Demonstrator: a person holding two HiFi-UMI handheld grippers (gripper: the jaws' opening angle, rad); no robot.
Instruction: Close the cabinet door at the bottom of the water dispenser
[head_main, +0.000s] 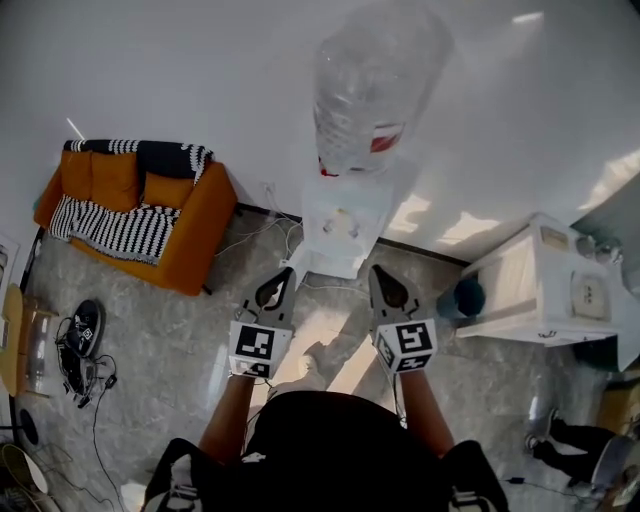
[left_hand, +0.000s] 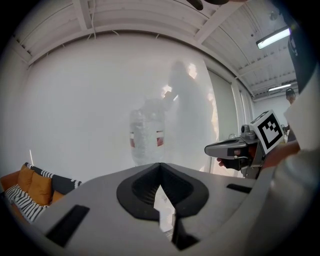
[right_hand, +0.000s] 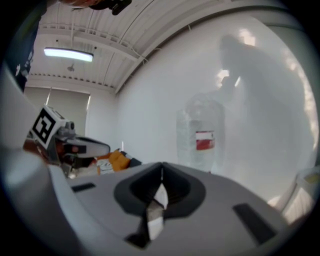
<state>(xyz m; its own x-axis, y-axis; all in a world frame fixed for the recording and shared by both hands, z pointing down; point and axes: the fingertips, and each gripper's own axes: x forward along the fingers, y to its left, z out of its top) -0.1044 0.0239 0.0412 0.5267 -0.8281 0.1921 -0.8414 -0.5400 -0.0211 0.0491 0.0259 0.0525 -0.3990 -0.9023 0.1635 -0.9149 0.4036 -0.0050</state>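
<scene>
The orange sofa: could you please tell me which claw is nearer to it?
The left. In the head view, the left claw is to the right of the orange sofa; the right claw is farther right again, beyond the left one. Both point toward the water dispenser.

Smooth plastic water dispenser (head_main: 345, 225), clear plastic bottle (head_main: 375, 90)

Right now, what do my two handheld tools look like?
Both the left tool and right tool are pale grey wedge-shaped bodies with black-lined recesses at the jaws. Each carries a white cube printed with black square markers. The person wears a black top.
</scene>
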